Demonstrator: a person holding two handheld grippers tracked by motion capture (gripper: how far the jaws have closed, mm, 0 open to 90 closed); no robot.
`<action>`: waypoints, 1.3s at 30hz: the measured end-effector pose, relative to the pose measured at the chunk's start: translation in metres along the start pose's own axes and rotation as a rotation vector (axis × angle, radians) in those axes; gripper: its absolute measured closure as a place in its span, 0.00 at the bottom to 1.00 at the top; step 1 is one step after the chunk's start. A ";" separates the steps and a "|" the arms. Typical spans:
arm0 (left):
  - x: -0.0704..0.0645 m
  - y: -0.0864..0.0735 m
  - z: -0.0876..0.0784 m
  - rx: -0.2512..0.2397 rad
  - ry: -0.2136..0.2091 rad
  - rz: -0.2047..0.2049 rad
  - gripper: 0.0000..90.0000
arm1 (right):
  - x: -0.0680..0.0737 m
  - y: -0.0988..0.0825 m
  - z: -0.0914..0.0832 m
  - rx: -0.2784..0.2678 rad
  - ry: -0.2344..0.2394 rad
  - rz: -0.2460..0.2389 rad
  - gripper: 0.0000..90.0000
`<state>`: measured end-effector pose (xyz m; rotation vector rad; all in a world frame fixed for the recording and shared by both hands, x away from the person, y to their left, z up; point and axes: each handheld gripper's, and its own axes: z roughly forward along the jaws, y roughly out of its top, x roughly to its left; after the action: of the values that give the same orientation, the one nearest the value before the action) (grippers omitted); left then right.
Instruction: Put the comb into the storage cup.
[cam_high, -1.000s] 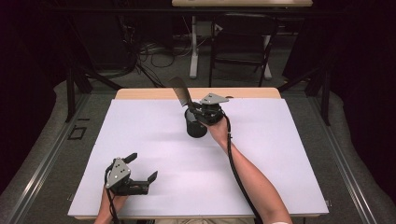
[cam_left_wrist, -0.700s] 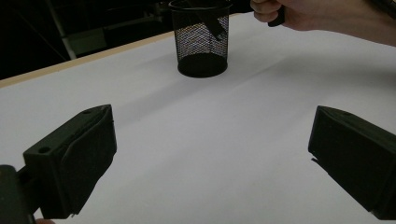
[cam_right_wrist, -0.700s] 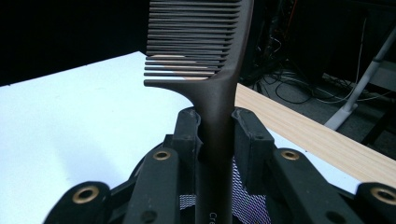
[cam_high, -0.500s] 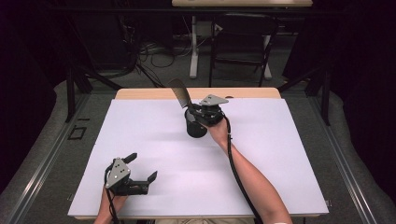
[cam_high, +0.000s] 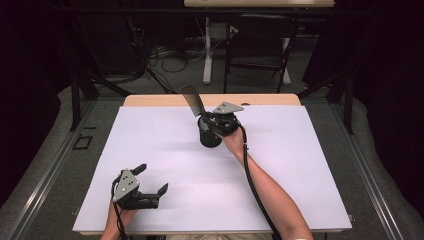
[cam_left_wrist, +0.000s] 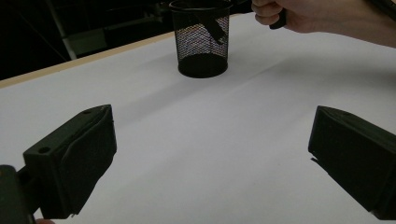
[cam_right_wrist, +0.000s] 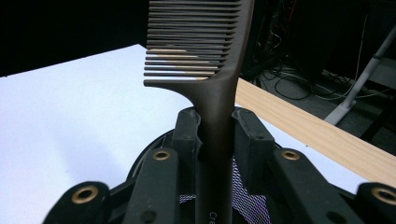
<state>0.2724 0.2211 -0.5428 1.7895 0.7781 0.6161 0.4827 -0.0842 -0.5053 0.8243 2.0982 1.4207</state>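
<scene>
A dark brown comb (cam_high: 192, 102) stands upright, teeth end up, with my right gripper (cam_high: 207, 120) shut on its handle. In the right gripper view the jaws press on both sides of the comb (cam_right_wrist: 201, 46). Directly below it a black mesh cup (cam_high: 209, 136) stands on the white table, and the comb's handle reaches down into the cup (cam_left_wrist: 201, 42). My left gripper (cam_high: 152, 178) rests near the table's front left, open, with nothing between its jaws (cam_left_wrist: 212, 154). It points toward the cup from well short of it.
A white sheet (cam_high: 300, 165) covers the table, with a wooden strip (cam_high: 260, 100) bare along the far edge. Beyond the table are dark floor, cables and chair and table legs (cam_high: 207, 50). The person's right forearm (cam_high: 270, 195) crosses the table from the front.
</scene>
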 end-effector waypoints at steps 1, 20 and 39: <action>0.000 0.000 0.000 0.000 0.001 -0.001 0.01 | 0.000 0.000 0.000 -0.001 -0.001 -0.004 0.80; -0.001 0.000 0.000 0.004 -0.004 0.005 0.01 | 0.008 0.006 -0.013 0.110 0.005 -0.050 0.47; -0.002 0.001 0.002 0.006 -0.007 0.009 0.01 | -0.001 0.015 -0.043 0.192 0.108 0.017 0.14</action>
<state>0.2728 0.2182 -0.5427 1.8010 0.7680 0.6138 0.4578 -0.1085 -0.4759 0.8572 2.3429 1.3131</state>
